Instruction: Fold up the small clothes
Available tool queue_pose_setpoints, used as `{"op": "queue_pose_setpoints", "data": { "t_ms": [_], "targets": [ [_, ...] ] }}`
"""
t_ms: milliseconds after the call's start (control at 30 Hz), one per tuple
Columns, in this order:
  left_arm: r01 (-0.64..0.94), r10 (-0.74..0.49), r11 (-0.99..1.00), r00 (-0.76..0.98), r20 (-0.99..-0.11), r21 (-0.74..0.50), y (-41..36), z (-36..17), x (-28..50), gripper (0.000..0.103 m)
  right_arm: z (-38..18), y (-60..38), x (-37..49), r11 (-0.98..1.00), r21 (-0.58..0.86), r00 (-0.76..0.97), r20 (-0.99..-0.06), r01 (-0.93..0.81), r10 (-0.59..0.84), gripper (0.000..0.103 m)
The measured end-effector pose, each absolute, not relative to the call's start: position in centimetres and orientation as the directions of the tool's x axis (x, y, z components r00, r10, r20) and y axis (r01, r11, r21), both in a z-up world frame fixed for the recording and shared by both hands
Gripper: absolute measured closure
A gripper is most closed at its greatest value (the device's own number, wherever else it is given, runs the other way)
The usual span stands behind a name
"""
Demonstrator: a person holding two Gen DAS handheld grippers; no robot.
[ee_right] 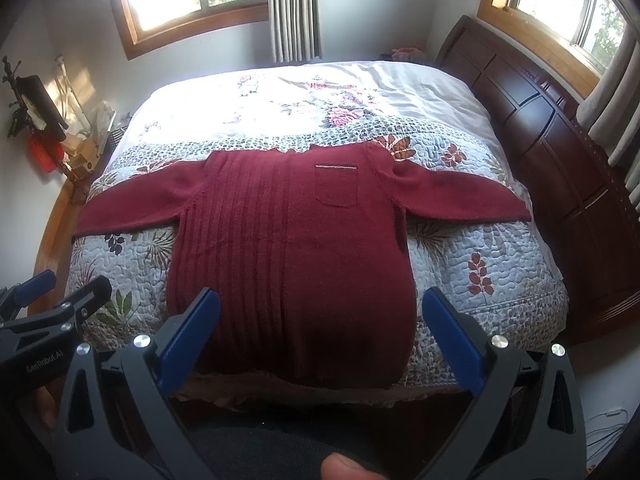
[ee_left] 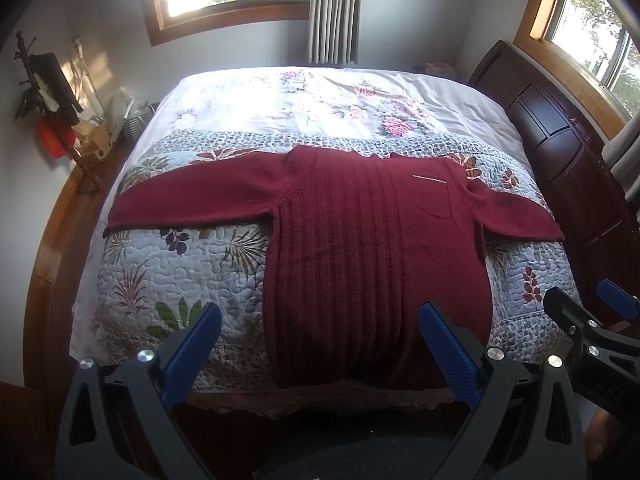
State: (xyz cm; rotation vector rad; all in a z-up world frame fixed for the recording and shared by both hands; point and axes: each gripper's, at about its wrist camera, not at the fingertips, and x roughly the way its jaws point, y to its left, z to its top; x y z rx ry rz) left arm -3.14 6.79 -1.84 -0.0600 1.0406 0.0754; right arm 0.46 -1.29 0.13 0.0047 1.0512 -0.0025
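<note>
Both my left gripper (ee_left: 320, 344) and right gripper (ee_right: 320, 332) gape empty; ahead, the dark-red ribbed knit sweater (ee_left: 372, 248) could bunch if its hem is pinched unevenly.

The left tool (ee_left: 320, 344) and right tool (ee_right: 322, 338) each have a black plastic frame, 2 blue ribbed pads, silver screws; white "GenRobot.AI" lettering marks one.
</note>
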Motion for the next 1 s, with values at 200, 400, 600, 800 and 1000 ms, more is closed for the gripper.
{"op": "queue_pose_setpoints", "data": {
  "t_ms": [200,400,600,800,1000],
  "targets": [
    [-0.088,0.033,0.996,0.505,-0.863,-0.013,6.94,-1.68,-3.10,0.004,0.12,-1.27,0.44,1.000,0.002,0.497,-0.868,0.004,0.000,0.003],
    [-0.088,0.032,0.996,0.504,-0.863,-0.015,6.97,-1.66,-3.01,0.004,0.13,-1.17,0.56,1.000,0.002,0.498,-0.867,0.004,0.000,0.003],
    [-0.088,0.032,0.996,0.507,-0.861,-0.015,7.17,-1.55,-2.83,0.004,0.41,-0.93,0.93,1.000,-0.003,0.500,-0.866,0.003,-0.004,0.003],
    [-0.085,0.031,0.996,0.507,-0.861,-0.014,7.07,-1.52,-2.64,0.004,0.46,-0.85,1.02,1.000,-0.002,0.501,-0.866,0.003,-0.003,0.003],
    [-0.085,0.032,0.996,0.508,-0.861,-0.013,7.08,-1.53,-2.59,0.004,0.44,-0.91,1.00,1.000,-0.003,0.502,-0.865,0.003,-0.004,0.003]
  ]
}}
